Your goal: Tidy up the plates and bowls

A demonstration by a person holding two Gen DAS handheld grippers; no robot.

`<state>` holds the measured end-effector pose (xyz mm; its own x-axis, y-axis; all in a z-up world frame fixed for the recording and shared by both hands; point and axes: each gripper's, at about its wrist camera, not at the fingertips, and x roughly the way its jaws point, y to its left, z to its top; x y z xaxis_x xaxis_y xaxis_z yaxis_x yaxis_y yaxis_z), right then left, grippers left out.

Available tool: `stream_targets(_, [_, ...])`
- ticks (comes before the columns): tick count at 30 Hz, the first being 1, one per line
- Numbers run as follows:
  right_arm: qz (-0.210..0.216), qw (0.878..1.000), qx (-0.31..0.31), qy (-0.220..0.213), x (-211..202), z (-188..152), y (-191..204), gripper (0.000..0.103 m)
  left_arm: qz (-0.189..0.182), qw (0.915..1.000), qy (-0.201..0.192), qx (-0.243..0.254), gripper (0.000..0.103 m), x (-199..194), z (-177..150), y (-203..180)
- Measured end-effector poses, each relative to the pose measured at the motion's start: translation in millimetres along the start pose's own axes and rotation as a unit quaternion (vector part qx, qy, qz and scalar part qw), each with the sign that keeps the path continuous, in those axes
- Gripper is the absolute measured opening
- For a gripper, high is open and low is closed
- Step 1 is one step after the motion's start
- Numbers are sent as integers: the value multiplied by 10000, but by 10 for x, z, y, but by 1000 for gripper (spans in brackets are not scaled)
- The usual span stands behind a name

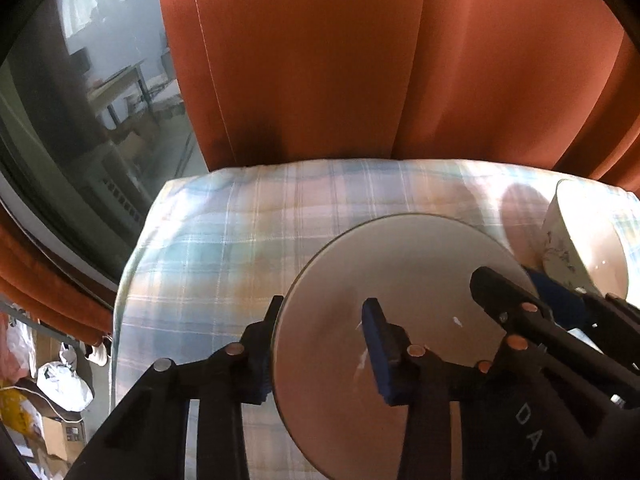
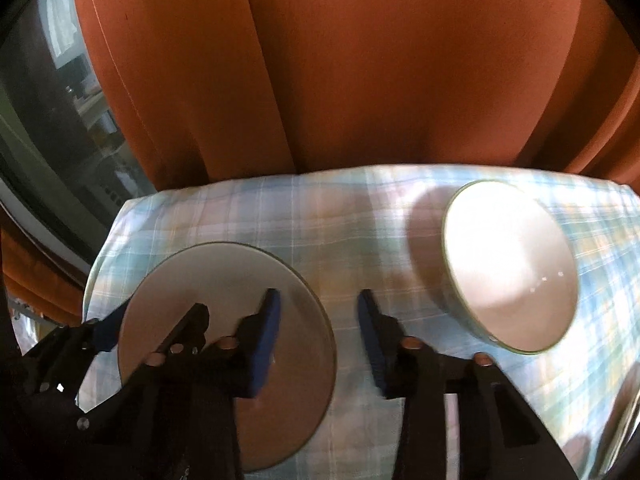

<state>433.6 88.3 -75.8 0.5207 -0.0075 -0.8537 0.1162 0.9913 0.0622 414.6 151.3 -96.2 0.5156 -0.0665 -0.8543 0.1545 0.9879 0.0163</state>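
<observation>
Left tool (image 1: pixel 320 344) straddles plate (image 1: pixel 400 280) rim; bowl (image 2: pixel 512 268) beside.

Left gripper (image 1: pixel 320 340) astride plate (image 1: pixel 400 280) rim on plaid cloth (image 1: pixel 200 240), bowl (image 1: pixel 580 240) at rt.

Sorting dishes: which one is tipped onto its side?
The white bowl, at the right, is tilted with its opening facing the camera; the grey plate lies flat.

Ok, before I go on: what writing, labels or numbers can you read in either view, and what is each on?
"DAS": pale letters on the black housing at the lower right of the left wrist view; the frame edge may cut off more.
Boxes on the floor: print too small and blurred to read.
Bowl: dark painted marks on its side, no legible letters.
Right wrist view: none.
</observation>
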Motion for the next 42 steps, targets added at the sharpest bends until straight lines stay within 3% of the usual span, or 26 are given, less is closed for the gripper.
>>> stream_targets(1, [86, 9999, 5, 54, 30, -2, 7, 27, -10, 10000, 12, -5, 35, 10, -6, 6])
stream_targets(14, [33, 9999, -73, 109, -59, -2, 27, 26, -22, 9999, 99, -111, 33, -62, -14, -18])
stream_targets(27, [-157, 9999, -46, -51, -511, -40, -138, 26, -267, 9994, -134, -179, 33, -459, -49, -210])
stream_targets(42, [396, 9977, -270, -482, -1213, -168, -138, 26, 288, 9968, -584, -466, 33, -1265, -252, -273])
